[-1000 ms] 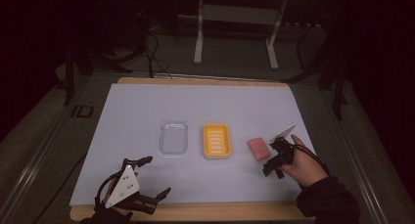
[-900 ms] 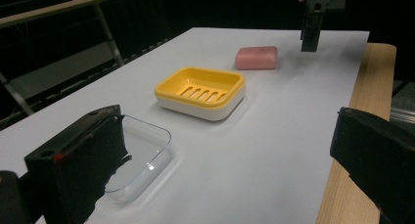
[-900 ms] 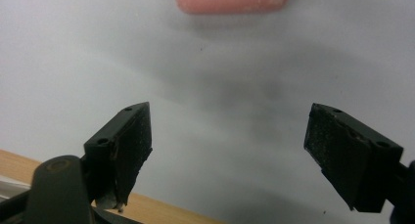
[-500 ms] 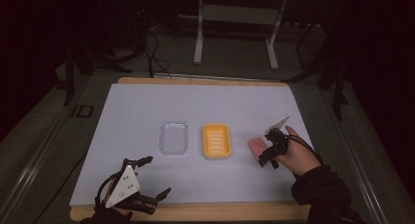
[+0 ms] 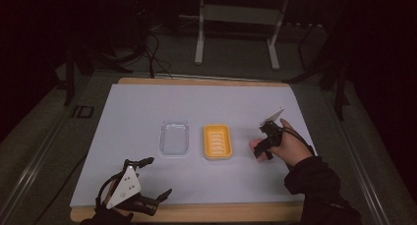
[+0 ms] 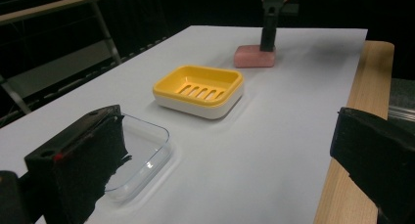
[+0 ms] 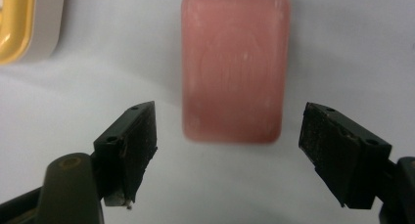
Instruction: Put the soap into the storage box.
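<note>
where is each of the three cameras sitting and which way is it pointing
High view: above the person's side of the table, looking forward and down; both hands show, the left gripper and the right gripper.
Left gripper view: low on the table, looking along its open jaws past the clear tray and yellow soap dish.
Right gripper view: looking straight down between its open jaws at the pink soap bar.
Shared: the soap bar and soap dish appear in all three.

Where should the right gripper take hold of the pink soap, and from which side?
Probably across the two long sides at mid-length, coming down from above. The soap lies flat on the table, a rounded rectangle narrower than the open right gripper, whose fingers already straddle its near end.
</note>
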The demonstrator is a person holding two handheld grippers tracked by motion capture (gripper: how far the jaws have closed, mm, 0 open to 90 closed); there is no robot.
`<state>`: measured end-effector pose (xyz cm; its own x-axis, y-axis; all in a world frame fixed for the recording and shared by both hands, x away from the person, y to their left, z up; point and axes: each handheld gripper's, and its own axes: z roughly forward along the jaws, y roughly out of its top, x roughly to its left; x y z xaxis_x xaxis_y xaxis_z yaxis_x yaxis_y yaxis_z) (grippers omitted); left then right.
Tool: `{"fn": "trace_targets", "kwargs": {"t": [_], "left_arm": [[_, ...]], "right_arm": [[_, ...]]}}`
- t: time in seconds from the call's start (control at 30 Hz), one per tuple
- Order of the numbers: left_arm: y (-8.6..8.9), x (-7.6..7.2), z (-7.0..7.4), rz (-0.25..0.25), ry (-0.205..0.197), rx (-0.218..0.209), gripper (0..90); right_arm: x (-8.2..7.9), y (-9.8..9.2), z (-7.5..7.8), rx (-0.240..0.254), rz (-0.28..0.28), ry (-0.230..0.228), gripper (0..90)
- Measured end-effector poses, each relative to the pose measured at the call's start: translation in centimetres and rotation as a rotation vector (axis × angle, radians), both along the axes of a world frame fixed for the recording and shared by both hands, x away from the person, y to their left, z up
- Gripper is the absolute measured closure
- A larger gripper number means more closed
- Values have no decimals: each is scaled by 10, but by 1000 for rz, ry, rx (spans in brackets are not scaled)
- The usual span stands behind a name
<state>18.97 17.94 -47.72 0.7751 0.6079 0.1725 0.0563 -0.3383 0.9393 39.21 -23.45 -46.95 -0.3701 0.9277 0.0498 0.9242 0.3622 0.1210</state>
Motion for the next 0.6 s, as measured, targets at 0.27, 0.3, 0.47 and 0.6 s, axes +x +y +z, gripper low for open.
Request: {"fn": "trace_targets", "kwargs": {"t": [0.27,0.3,0.47,0.6], "left_arm": [[0,0,0,-4,2,4,6],[0,0,0,-4,2,4,6],[0,0,0,-7,1,5,6],[-1,0,0,-9,2,7,6]], "right_arm": [[11,7,-12,-12,39,-23,221],[12,8,-14,-11,40,-23,221],[14,10,-23,-30,53,-30,260],[15,10,-30,-67,68,-40,294]]}}
